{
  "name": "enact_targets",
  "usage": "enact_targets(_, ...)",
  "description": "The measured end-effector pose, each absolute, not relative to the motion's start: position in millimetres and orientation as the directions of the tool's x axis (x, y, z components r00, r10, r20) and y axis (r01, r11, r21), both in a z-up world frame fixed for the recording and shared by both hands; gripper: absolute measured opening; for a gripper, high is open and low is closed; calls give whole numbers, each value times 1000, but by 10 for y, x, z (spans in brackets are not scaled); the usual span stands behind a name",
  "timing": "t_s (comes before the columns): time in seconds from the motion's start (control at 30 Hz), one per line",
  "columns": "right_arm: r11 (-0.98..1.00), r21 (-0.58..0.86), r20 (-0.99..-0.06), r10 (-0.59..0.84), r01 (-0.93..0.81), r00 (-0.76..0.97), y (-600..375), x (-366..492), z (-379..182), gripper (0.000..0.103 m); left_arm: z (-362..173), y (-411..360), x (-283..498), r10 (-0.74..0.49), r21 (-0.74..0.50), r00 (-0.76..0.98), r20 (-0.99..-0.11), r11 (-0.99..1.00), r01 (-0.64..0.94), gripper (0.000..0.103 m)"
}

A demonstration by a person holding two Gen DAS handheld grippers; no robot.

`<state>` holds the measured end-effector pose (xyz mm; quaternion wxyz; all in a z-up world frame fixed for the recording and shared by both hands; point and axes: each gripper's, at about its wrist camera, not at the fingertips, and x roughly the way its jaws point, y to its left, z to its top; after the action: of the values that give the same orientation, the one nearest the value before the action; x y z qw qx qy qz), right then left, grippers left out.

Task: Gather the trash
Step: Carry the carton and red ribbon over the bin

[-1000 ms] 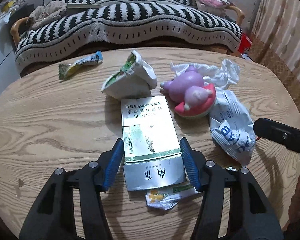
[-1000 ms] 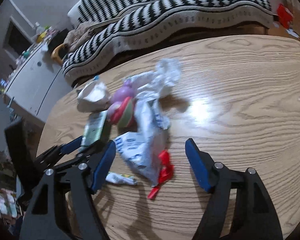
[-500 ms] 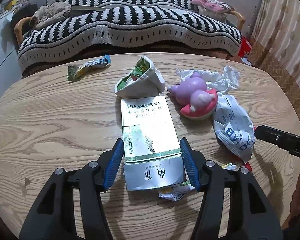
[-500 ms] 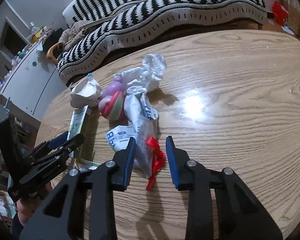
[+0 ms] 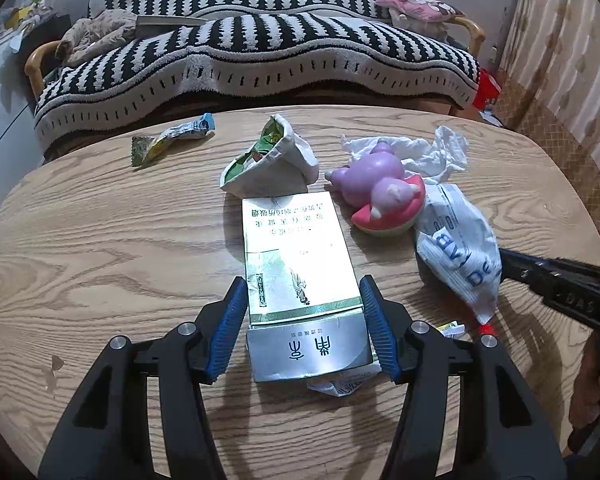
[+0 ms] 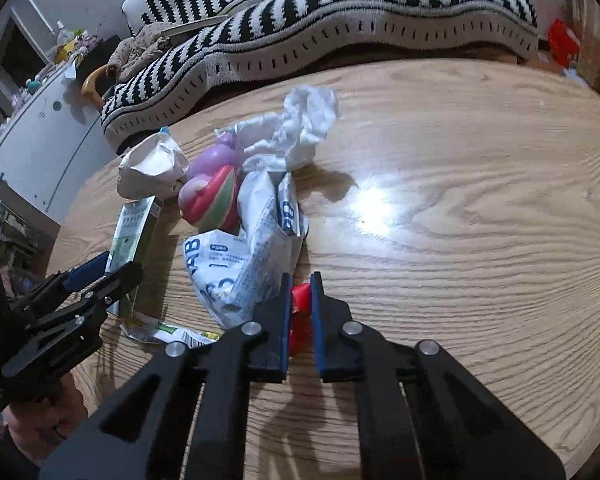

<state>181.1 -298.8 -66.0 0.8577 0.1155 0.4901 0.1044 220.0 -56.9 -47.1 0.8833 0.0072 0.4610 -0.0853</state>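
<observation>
My left gripper is shut on a flat green and silver carton that lies on the wooden table. My right gripper is shut on a red wrapper next to a crumpled white plastic bag with blue print. The bag also shows in the left wrist view. A small wrapper lies under the carton's near end.
A purple and pink toy, a crumpled white tissue, a white paper pouch and a yellow-green snack wrapper lie on the table. A striped sofa stands behind the table.
My right gripper has closed from wide open onto the red wrapper. My left gripper stays shut on the carton and has drawn back a little.
</observation>
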Motion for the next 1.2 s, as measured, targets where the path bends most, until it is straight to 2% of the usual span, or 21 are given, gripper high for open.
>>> enact_targets(0.37,961,272,-764,242,-41,598,-3406,1283,-146,10,-146,-842,1977,-202,-86,585,-786,972,221,56)
enact_targets(0.6,966,255,-749,166,48,642,-3959,671,26,10,85,-1542,1563,-312,-92,570,-760,920,381,56)
enact_targets(0.8,941,248,-744,31,232,667,-4817,-109,-15,10,146,-2514,1093,-429,-91,490,-759,815,572,56)
enact_targets(1.0,843,245,-773,-128,478,622,-5815,-1142,-314,10,52,-3630,501,-531,-93,371,-762,656,749,56)
enact_targets(1.2,730,204,-808,-250,652,533,-6455,-1992,-629,10,-242,-4595,-132,-564,-70,252,-787,487,871,56)
